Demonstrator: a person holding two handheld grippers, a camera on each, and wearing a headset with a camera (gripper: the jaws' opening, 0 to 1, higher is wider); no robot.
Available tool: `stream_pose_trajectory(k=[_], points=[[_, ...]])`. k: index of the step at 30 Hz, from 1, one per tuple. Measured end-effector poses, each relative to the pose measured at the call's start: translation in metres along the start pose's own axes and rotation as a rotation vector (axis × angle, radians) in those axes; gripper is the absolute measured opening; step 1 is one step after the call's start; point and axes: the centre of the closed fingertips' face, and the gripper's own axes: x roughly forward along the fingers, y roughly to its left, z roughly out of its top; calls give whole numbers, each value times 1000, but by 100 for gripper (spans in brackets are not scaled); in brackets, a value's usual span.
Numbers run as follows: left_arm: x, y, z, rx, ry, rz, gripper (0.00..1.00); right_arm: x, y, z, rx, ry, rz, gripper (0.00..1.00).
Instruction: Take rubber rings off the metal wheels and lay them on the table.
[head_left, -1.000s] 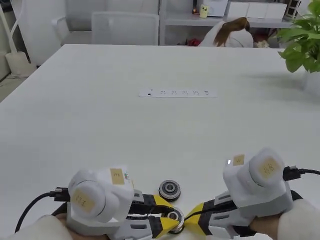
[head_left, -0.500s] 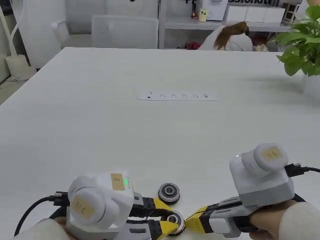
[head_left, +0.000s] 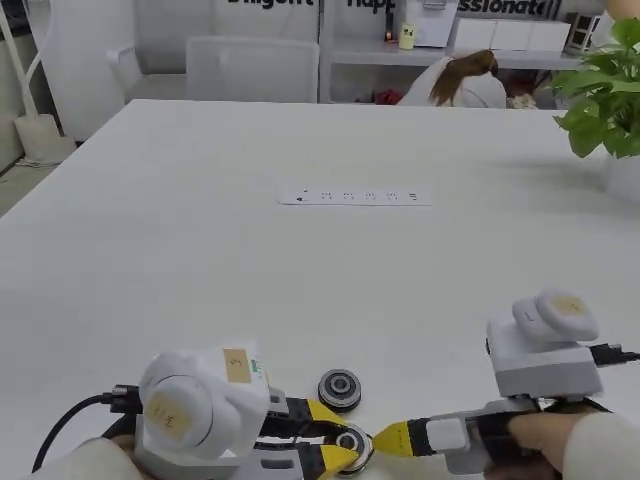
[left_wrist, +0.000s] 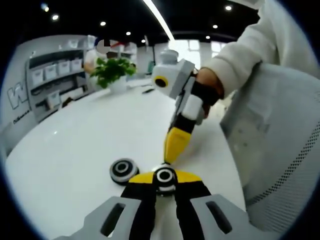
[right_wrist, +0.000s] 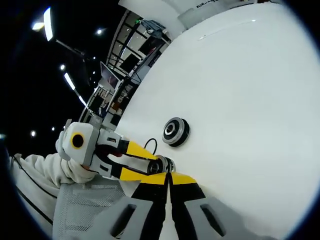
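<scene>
A small metal wheel (head_left: 352, 441) with a dark rubber ring is held just above the white table (head_left: 200, 260) at its near edge. My left gripper (head_left: 344, 447) is shut on it; its own view has the wheel (left_wrist: 165, 175) between the yellow jaw tips. My right gripper (head_left: 384, 437) comes in from the right, jaws shut, its yellow tip touching that wheel (right_wrist: 161, 165). Whether it pinches the ring I cannot tell. A second wheel (head_left: 340, 388) with its ring lies flat on the table just beyond, also in the right gripper view (right_wrist: 176, 131).
A white power strip (head_left: 355, 196) lies in the table's middle. A potted plant (head_left: 605, 90) stands at the far right edge. Beyond the far edge are a chair (head_left: 250, 65), a seated person (head_left: 465, 80) and shelves.
The right gripper's body has swung out to the right and lower, while its tip stays against the held wheel. The left gripper and the loose wheel have kept their places.
</scene>
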Motion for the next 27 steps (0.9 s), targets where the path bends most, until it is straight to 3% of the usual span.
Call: stream_pose_trajectory(k=[5, 11, 27], points=[[0, 0, 0, -3, -2, -1, 14, 1, 6, 2, -16, -1, 7, 0], [0, 1, 0, -9, -4, -1, 14, 2, 10, 3, -88, 8, -4, 0], [0, 1, 0, -13, -7, 2, 14, 3, 13, 4, -94, 8, 5, 0]])
